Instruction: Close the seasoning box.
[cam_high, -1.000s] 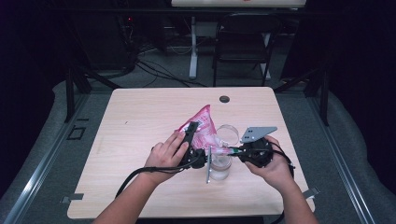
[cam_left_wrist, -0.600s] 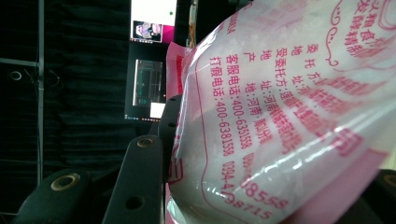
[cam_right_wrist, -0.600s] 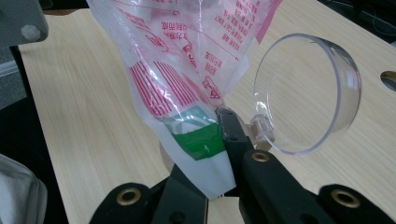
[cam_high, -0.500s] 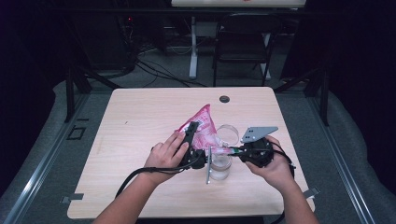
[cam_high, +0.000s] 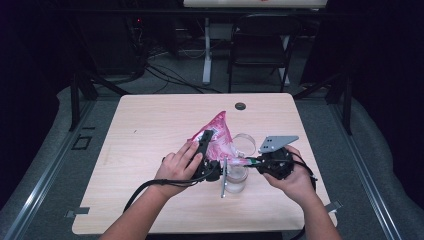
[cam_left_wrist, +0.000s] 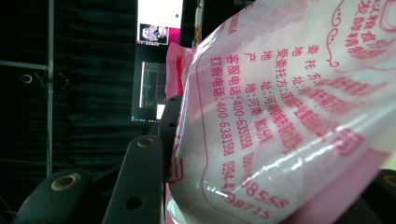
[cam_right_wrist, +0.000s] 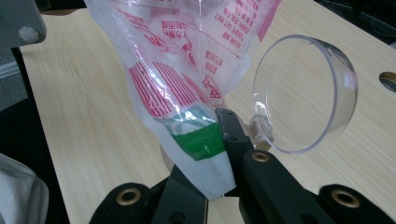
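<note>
Right claw (cam_right_wrist: 212, 154) clamped on corner of pink-printed clear plastic bag (cam_high: 217, 137); left claw (cam_high: 210, 165) clamped on bag's body. Bag held over clear plastic jar (cam_high: 236, 179), hinged round lid (cam_right_wrist: 303, 93) open. Light wood bench (cam_high: 150, 125), near edge. Dark room, grey floor (cam_high: 65, 110), black chair (cam_high: 260, 45).

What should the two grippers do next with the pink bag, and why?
Probably tip the pink bag a little more over the clear jar. The right gripper pinches the bag's lower corner, the left gripper holds its body, and the jar's hinged lid stands open right beside it, so pouring looks ready.
</note>
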